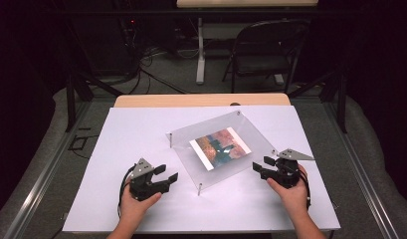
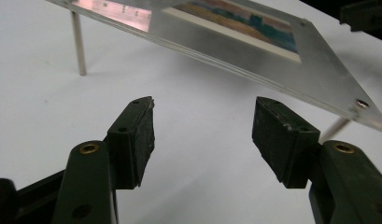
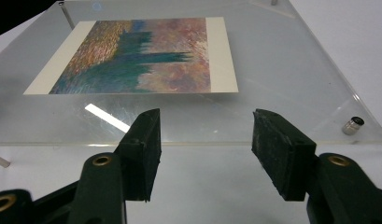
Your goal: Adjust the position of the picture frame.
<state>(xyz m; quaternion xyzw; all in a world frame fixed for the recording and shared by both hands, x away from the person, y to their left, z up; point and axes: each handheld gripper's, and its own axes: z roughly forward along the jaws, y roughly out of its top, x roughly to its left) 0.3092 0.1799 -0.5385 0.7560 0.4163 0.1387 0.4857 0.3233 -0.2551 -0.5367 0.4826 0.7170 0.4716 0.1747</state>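
A clear acrylic plate [image 1: 251, 132] stands on thin metal legs [image 1: 199, 188] in the middle of the white board. A colourful painted picture card [image 1: 221, 148] lies in it. My left gripper [image 1: 166, 173] is open, low on the board just left of the plate's near corner. My right gripper [image 1: 262, 166] is open at the plate's right edge. In the left gripper view the plate [image 2: 319, 74] slants above the open left gripper [image 2: 202, 135], one leg [image 2: 78, 44] at far left. In the right gripper view the right gripper [image 3: 205, 149] faces the plate's edge, the picture card [image 3: 146, 56] beyond.
The white board [image 1: 141, 134] covers a wooden table [image 1: 201, 100]. A small metal cap [image 3: 353, 125] sits at the plate's corner near my right gripper. Beyond the table stand a black folding chair [image 1: 265, 50] and cables on the floor.
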